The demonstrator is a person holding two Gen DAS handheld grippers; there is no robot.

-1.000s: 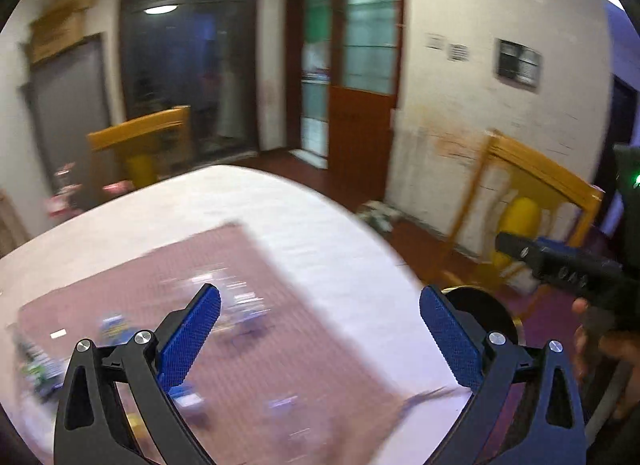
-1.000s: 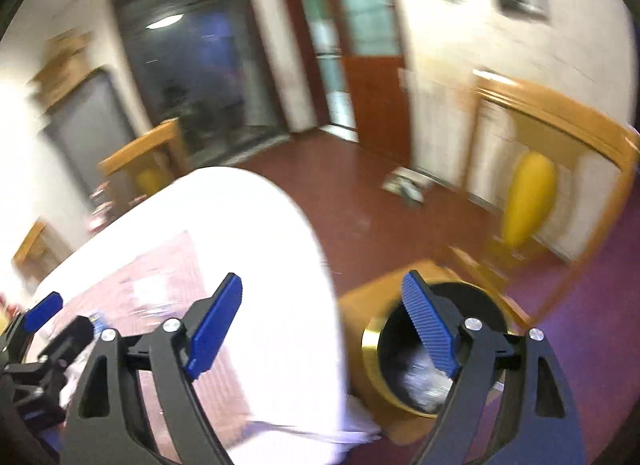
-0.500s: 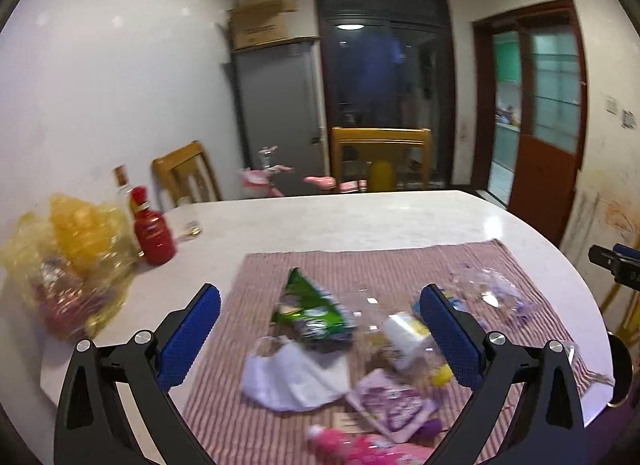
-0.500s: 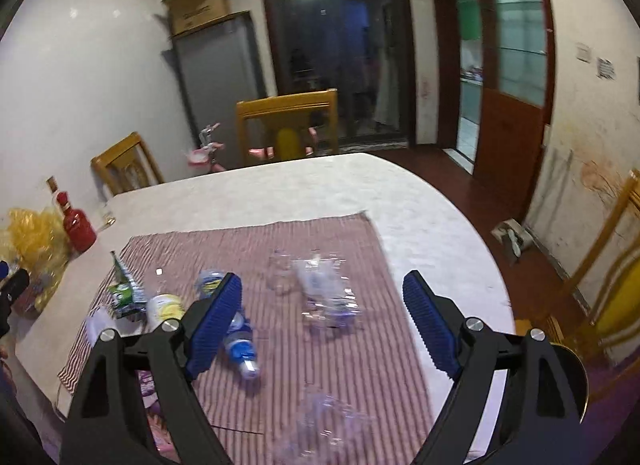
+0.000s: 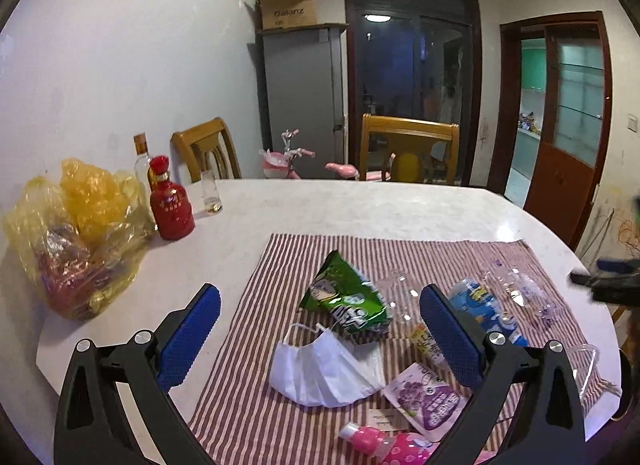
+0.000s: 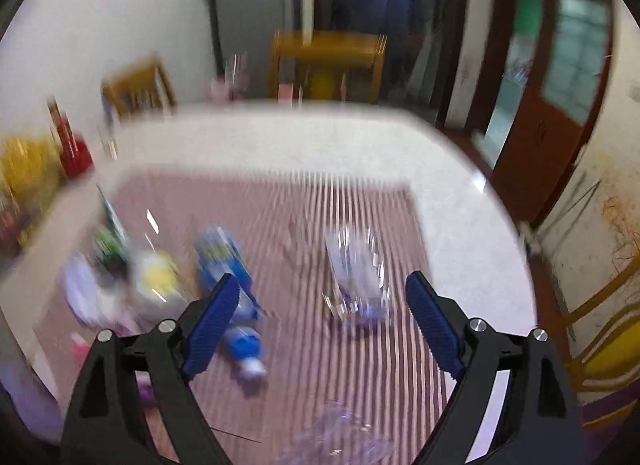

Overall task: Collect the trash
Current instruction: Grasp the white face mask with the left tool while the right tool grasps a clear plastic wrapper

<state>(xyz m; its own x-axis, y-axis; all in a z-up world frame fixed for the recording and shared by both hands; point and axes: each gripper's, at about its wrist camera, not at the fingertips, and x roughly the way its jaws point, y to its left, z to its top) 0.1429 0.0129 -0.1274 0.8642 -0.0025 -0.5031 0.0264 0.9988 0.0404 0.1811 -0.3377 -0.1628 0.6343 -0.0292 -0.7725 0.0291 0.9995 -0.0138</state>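
Between the right gripper's (image 6: pixel 324 323) opening, empty jaws at 12 o'clock lies the clear wrapper (image 6: pixel 356 277); descend squarely. Left gripper (image 5: pixel 320 339) hovers spread, empty.

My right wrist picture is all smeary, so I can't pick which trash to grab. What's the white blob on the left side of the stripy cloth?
Observer: It's a white face mask, crumpled on the striped cloth, with one ear loop sticking out.
Operator: And the green thing near it?
Observer: A green snack bag, lying flat just beyond the mask.
Operator: Is anything hiding on the near side?
Observer: Yes, a purple pouch with grapes printed on it lies flat beside the mask, toward the cloth's near edge.
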